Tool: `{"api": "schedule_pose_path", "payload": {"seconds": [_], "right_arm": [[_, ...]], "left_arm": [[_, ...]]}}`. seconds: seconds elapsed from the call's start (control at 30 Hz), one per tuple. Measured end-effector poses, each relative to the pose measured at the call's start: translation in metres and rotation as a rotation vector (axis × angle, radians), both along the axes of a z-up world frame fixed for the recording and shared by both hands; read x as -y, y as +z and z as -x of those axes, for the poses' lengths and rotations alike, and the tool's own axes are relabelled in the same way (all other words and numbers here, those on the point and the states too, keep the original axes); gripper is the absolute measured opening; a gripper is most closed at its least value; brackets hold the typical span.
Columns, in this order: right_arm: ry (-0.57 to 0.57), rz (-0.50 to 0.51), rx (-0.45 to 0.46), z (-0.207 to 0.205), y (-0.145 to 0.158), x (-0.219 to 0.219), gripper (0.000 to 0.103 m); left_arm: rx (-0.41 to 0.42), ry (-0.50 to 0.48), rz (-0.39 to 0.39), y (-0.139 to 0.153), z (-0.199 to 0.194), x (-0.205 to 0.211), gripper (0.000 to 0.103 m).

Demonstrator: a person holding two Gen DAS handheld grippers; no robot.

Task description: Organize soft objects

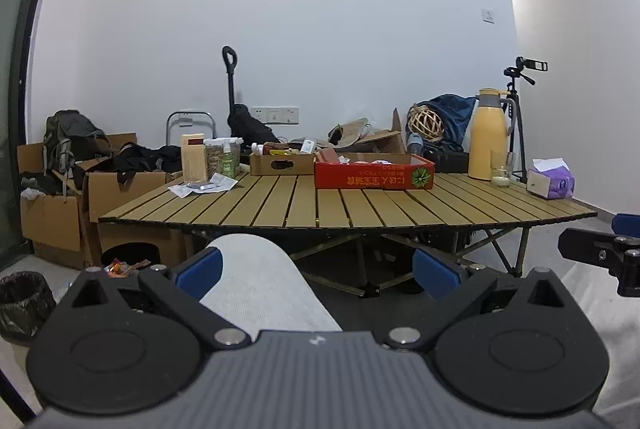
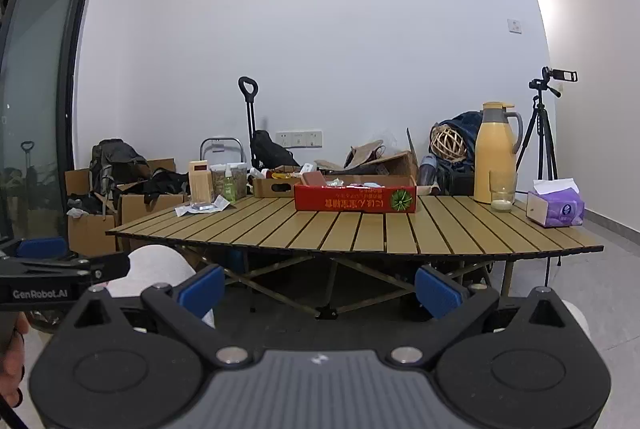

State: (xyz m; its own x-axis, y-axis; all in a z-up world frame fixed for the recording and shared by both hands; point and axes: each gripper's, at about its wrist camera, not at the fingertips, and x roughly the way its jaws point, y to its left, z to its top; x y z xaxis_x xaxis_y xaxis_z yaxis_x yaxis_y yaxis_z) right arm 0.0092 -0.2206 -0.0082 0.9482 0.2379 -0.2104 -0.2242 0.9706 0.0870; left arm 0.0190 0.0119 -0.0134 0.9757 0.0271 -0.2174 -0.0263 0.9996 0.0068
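Note:
A red cardboard box [image 1: 374,176] stands at the middle back of a wooden slatted table [image 1: 344,209], with several small soft items inside; it also shows in the right wrist view [image 2: 355,199]. A purple tissue pack [image 1: 551,179] lies at the table's right edge, also in the right wrist view [image 2: 556,209]. My left gripper [image 1: 316,271] is open and empty, held low in front of the table above a knee in grey trousers [image 1: 256,281]. My right gripper [image 2: 318,287] is open and empty, also below the table's front edge.
On the table are a yellow thermos jug [image 1: 489,135], a glass [image 1: 502,171], a brown cardboard tray [image 1: 282,163], a green bottle [image 1: 227,159] and wrappers [image 1: 202,185]. Cardboard boxes with bags [image 1: 80,181] stand left. A tripod with a camera [image 2: 542,133] stands right.

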Motion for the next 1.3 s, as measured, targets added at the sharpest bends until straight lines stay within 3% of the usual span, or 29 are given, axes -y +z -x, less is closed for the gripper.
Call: {"api": "schedule_pose_path", "payload": {"seconds": [1.3], "right_arm": [[0.009,-0.027,-0.015,-0.0089,-0.0046,0.0075,0.103]], "left_arm": [[0.017,-0.020,-0.020,0.0020,0.0010,0.0040,0.103]]}}
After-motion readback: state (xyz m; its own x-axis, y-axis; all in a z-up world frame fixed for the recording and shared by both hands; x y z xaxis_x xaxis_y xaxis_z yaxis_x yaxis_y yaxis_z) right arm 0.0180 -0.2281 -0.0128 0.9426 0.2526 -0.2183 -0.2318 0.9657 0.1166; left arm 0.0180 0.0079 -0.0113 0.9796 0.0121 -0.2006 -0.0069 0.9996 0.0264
